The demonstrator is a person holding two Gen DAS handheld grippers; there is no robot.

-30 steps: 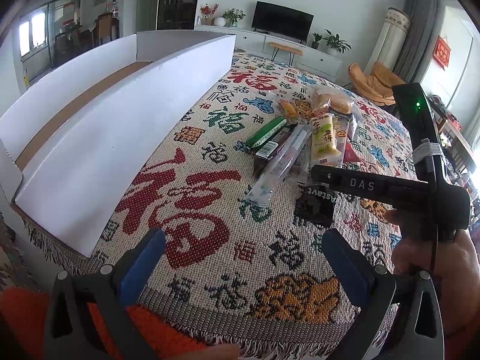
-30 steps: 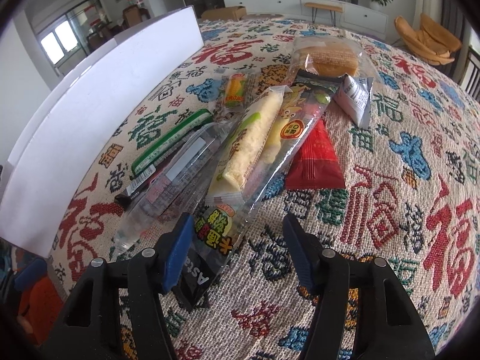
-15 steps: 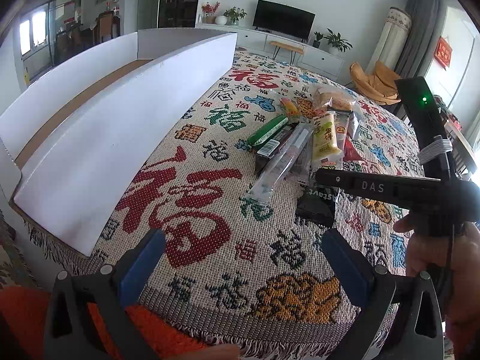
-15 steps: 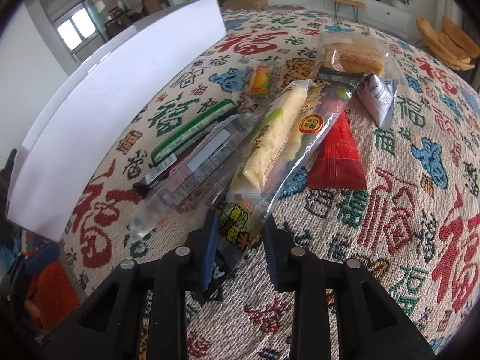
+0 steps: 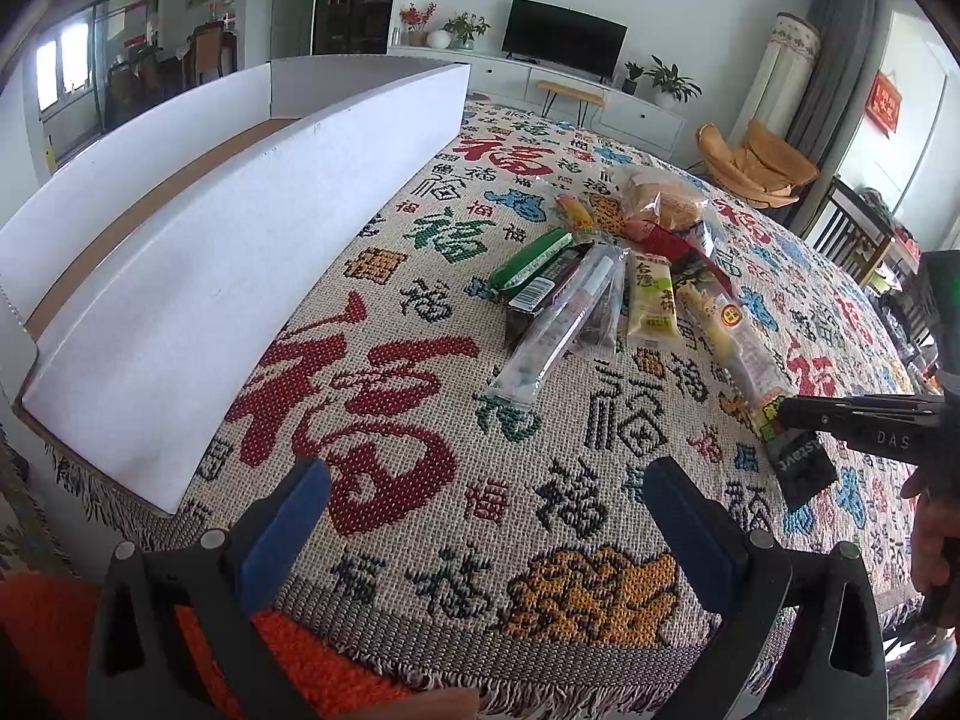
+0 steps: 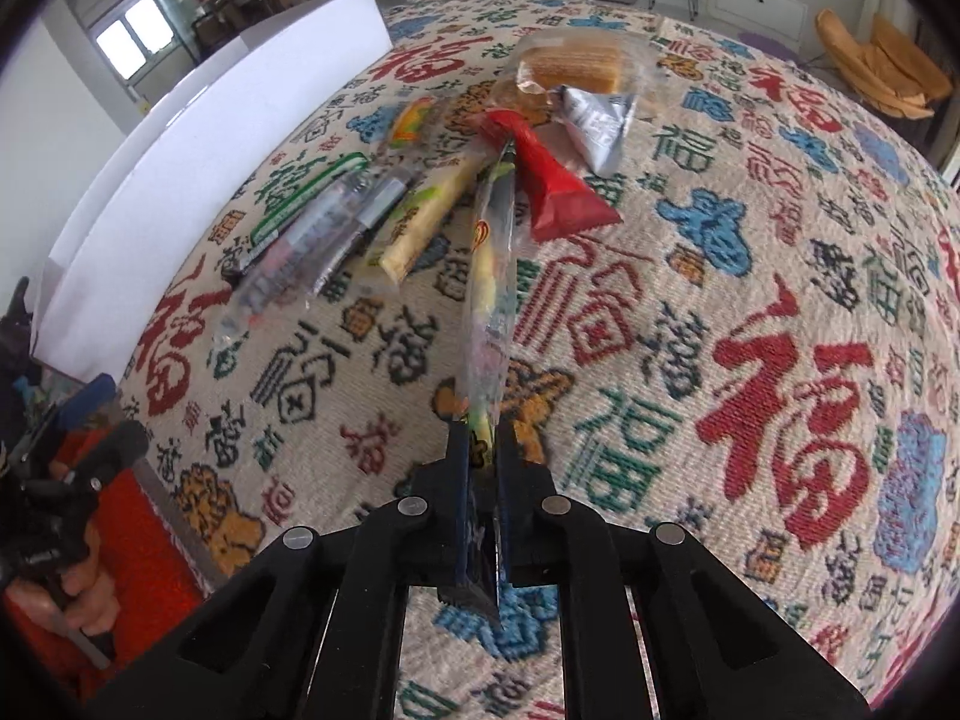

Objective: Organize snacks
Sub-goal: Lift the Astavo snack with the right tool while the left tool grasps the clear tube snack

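Patterned tablecloth; long clear snack packet clamped between right jaws.

Snack packets beside white box

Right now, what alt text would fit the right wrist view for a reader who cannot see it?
The right gripper is shut on the near end of a long clear snack packet, lifted edge-on above a patterned woven cloth. Behind it lie more snacks, including a red packet, with a white box to the left.
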